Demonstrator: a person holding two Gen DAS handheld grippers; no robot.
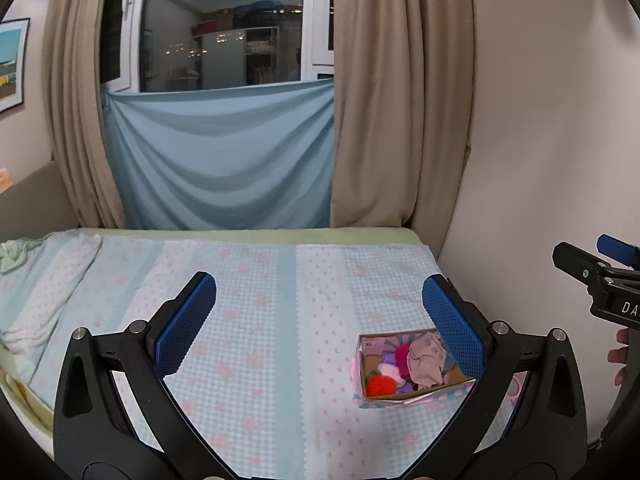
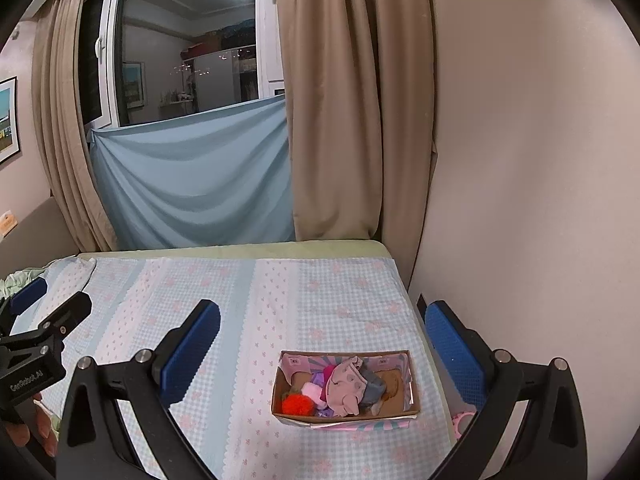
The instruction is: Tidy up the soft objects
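Observation:
An open cardboard box point(image 1: 400, 397) point(image 2: 344, 418) sits on the checked blue bedspread near the right wall. Inside lie soft things: a beige cloth point(image 1: 426, 362) point(image 2: 347, 386), a red pom-pom point(image 1: 380, 385) point(image 2: 297, 404), and white, purple and magenta pieces. My left gripper point(image 1: 319, 320) is open and empty, held above the bed, with the box by its right finger. My right gripper point(image 2: 322, 348) is open and empty, above the box. Each gripper shows at the edge of the other's view, the right one point(image 1: 600, 268) and the left one point(image 2: 44, 308).
The bed point(image 1: 260, 272) ends at a window with beige curtains point(image 1: 380, 100) and a hung blue sheet point(image 1: 220, 160). A plain wall point(image 2: 520, 160) runs along the right. Crumpled bedding point(image 1: 16, 254) lies at the far left. A pink object point(image 2: 464, 420) lies right of the box.

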